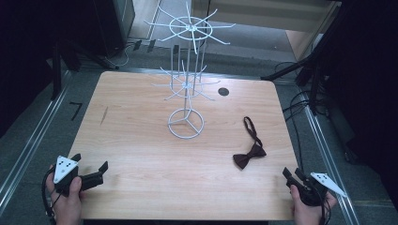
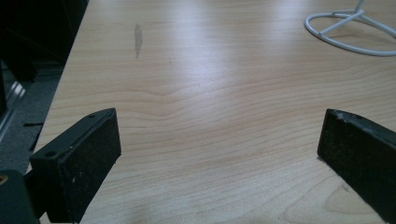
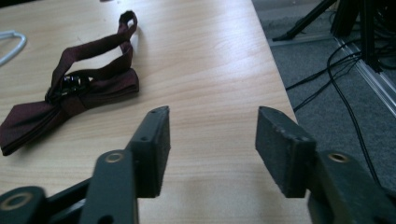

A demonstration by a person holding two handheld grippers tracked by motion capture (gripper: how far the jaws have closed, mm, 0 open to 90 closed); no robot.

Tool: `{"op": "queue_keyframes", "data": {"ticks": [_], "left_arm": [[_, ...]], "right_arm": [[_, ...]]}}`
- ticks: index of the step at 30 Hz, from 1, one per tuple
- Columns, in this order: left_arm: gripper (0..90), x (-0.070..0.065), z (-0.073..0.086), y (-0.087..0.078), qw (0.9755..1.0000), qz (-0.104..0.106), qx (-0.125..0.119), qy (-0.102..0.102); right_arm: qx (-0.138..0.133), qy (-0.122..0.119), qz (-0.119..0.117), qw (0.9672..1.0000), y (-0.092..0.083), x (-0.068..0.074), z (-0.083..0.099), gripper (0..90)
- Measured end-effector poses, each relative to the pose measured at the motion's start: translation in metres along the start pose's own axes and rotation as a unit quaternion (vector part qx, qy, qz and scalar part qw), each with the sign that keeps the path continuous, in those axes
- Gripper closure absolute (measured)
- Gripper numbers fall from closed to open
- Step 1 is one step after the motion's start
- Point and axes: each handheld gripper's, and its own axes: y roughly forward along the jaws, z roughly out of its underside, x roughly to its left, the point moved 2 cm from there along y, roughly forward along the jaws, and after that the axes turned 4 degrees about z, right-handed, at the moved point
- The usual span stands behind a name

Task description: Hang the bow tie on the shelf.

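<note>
The right hand-held gripper [image 3: 212, 140] hovers low over the worktop's [image 1: 141, 154] near corner, jaws apart with nothing between them. The bow tie [image 3: 70, 98] lies flat just ahead and to its left — untouched. The left hand-held gripper [image 2: 219, 154] gapes wide, the wire rack [image 1: 187, 84] well beyond it.

Dark maroon fabric bow tie [image 1: 250, 156], plain; white wire display stand [image 1: 187, 79]; pale wood-grain table top [image 1: 141, 140], grey smudge; black gripper jaws
</note>
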Motion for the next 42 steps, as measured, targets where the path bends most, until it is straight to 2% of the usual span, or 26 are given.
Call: {"op": "queue_keyframes", "data": {"ticks": [2, 4, 7, 10, 14, 16, 17, 19, 22, 24, 29, 33, 36, 39, 42], "left_arm": [[0.1, 0.000, 0.000, 0.001, 1.0000, 0.001, 0.003, -0.005], [0.1, 0.000, 0.000, 0.001, 1.0000, 0.003, 0.002, -0.006], [0.1, 0.000, 0.000, 0.000, 1.0000, 0.004, 0.000, -0.005], [0.1, -0.004, 0.000, 0.001, 0.9999, 0.001, 0.006, 0.014], [0.1, -0.009, 0.000, 0.003, 0.9993, -0.003, 0.015, 0.034], [0.2, -0.009, 0.000, 0.003, 0.9991, 0.001, 0.015, 0.040], [0.1, -0.009, 0.000, 0.003, 0.9991, 0.003, 0.013, 0.039], [0.2, -0.008, 0.001, 0.001, 0.9993, 0.003, 0.006, 0.036], [0.1, -0.006, 0.001, 0.001, 0.9996, 0.010, 0.007, 0.024], [0.1, -0.005, 0.001, 0.000, 0.9997, 0.014, 0.005, 0.018], [0.1, -0.006, 0.001, 0.001, 0.9995, 0.015, 0.014, 0.026], [0.1, -0.005, 0.001, 0.001, 0.9995, 0.016, 0.016, 0.022], [0.2, -0.005, 0.001, 0.002, 0.9995, 0.018, 0.016, 0.022], [0.1, -0.005, 0.001, 0.002, 0.9994, 0.020, 0.015, 0.022], [0.1, -0.005, 0.001, 0.002, 0.9993, 0.023, 0.018, 0.023]], "right_arm": [[0.003, -0.009, 0.008, 0.9999, 0.000, 0.001, -0.002, 49.1], [0.013, -0.009, 0.008, 0.9998, -0.001, 0.005, -0.006, 49.8], [0.007, -0.017, 0.007, 0.9998, -0.002, 0.011, -0.015, 53.7], [0.008, -0.047, 0.027, 0.9985, 0.001, 0.019, -0.024, 55.6], [0.013, -0.062, -0.004, 0.9980, 0.006, 0.031, -0.037, 61.0], [0.020, -0.071, -0.017, 0.9972, 0.010, 0.035, -0.043, 66.8], [0.026, -0.078, -0.022, 0.9964, 0.012, 0.037, -0.047, 70.0], [0.038, -0.091, -0.013, 0.9950, 0.017, 0.041, -0.052, 70.9], [0.053, -0.088, -0.029, 0.9943, 0.025, 0.048, -0.057, 71.7], [0.066, -0.097, -0.030, 0.9927, 0.031, 0.052, -0.060, 70.7], [0.121, -0.104, -0.050, 0.9860, 0.049, 0.062, -0.069, 72.3], [0.163, -0.107, -0.049, 0.9796, 0.062, 0.069, -0.081, 72.3], [0.191, -0.114, -0.040, 0.9742, 0.070, 0.076, -0.091, 71.6], [0.215, -0.126, -0.028, 0.9680, 0.079, 0.084, -0.101, 70.5], [0.248, -0.133, -0.022, 0.9593, 0.088, 0.090, -0.111, 69.4]]}}
